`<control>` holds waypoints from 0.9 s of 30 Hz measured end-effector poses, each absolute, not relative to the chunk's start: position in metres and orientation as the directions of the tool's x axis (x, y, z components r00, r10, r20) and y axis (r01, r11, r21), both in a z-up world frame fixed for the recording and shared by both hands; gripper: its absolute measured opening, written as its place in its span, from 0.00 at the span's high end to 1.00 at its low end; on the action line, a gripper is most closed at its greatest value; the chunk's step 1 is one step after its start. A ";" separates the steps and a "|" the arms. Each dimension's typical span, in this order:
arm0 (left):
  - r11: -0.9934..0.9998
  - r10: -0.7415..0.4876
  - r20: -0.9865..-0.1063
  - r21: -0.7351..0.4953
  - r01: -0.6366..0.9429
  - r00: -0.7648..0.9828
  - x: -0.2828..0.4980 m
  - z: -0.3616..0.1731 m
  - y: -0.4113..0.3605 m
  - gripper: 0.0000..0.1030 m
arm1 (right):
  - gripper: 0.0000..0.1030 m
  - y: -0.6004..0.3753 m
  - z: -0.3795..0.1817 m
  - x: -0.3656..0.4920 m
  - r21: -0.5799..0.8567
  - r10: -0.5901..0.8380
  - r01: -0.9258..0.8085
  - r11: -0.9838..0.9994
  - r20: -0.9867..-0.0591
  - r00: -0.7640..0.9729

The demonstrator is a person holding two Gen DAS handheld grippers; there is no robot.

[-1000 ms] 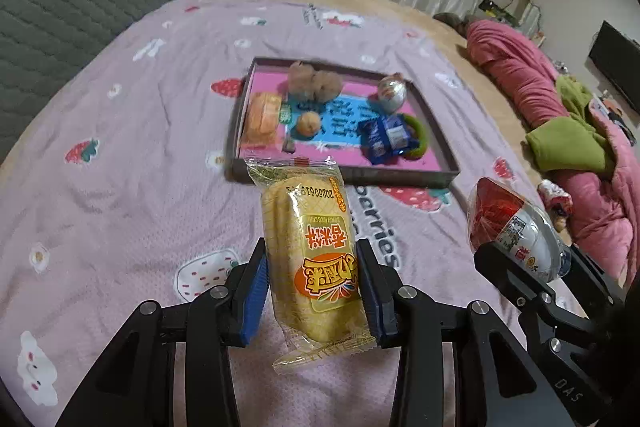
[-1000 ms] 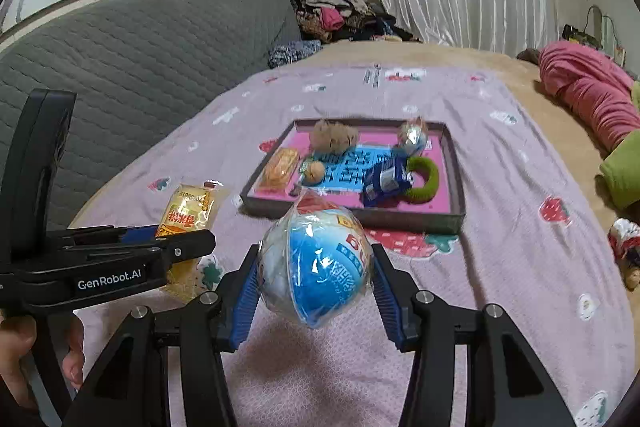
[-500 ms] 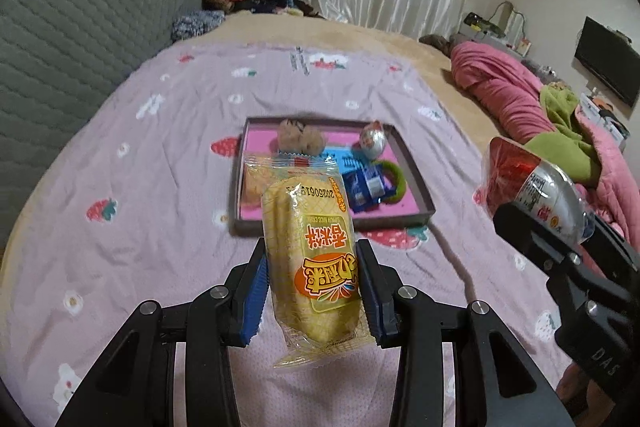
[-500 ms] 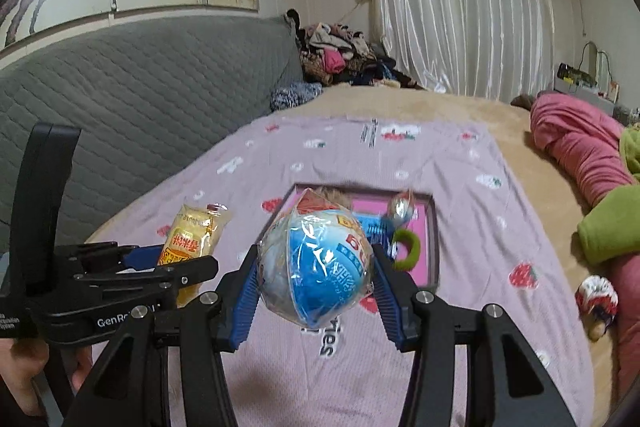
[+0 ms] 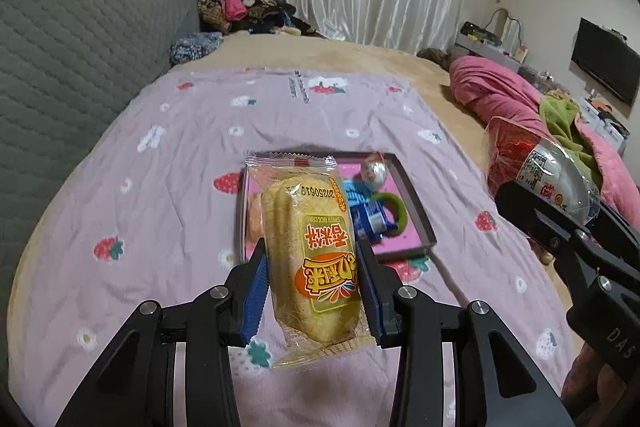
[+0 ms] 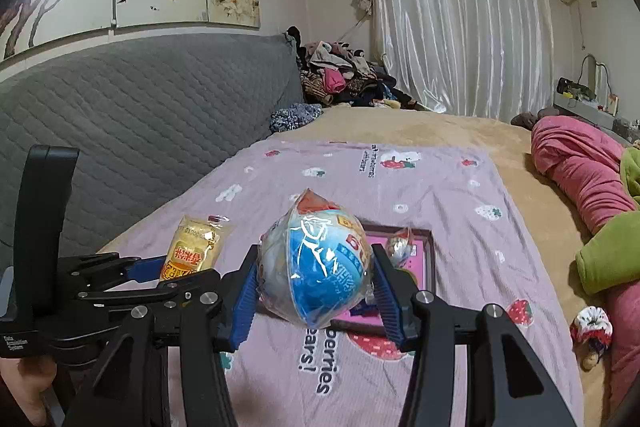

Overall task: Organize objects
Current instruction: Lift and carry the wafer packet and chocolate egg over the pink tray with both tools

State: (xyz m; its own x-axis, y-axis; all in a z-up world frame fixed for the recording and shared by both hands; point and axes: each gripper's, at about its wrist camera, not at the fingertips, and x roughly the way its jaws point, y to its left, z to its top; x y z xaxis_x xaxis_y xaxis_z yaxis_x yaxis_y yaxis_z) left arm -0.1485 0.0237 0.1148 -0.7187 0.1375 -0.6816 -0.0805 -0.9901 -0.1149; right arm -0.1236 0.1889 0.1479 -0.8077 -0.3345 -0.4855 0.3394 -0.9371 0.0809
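Observation:
My left gripper (image 5: 314,301) is shut on a yellow rice-cracker packet (image 5: 312,251), held upright above the bed; the packet also shows in the right wrist view (image 6: 192,251). My right gripper (image 6: 316,301) is shut on a wrapped blue and white toy egg (image 6: 320,267), seen at the right in the left wrist view (image 5: 536,163). Beyond both lies a dark-rimmed pink tray (image 5: 416,203) holding a small wrapped egg (image 5: 374,169), a green ring (image 5: 394,209), a blue packet (image 5: 372,221) and other items partly hidden by the packet.
A lilac strawberry-print blanket (image 5: 160,195) covers the bed. A grey quilted headboard (image 5: 60,67) stands at the left. Pink and green bedding (image 6: 580,179) lies at the right. A clothes pile (image 6: 344,79) lies at the back. A small toy (image 6: 592,327) lies on the blanket's right edge.
Both grippers have risen and drawn back from the tray with their objects still held; the tray now looks smaller and farther, and more of the room shows.

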 end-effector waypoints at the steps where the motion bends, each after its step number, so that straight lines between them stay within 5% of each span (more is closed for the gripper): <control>1: -0.991 0.134 -0.679 -0.109 -0.081 -0.722 -0.151 0.117 0.023 0.59 | 0.50 0.189 0.150 -0.125 0.078 -0.335 0.341 -0.937 -0.483 -0.809; 14: -0.993 0.119 -0.626 -0.090 -0.081 -0.771 -0.203 0.143 0.017 0.59 | 0.49 0.178 0.169 -0.166 0.047 -0.341 0.360 -0.932 -0.450 -0.825; 27: -0.991 0.128 -0.662 -0.109 -0.073 -0.739 -0.282 0.057 0.007 0.59 | 0.50 0.167 0.095 -0.239 0.075 -0.346 0.362 -0.929 -0.520 -0.781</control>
State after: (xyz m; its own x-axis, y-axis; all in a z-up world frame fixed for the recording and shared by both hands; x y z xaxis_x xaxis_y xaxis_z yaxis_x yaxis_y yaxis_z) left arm -0.2823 0.0072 0.0569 -0.7390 0.1275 -0.6616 -0.0732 -0.9913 -0.1093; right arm -0.2390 0.1666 0.0949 -0.7810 -0.3460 -0.5199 0.3616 -0.9293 0.0753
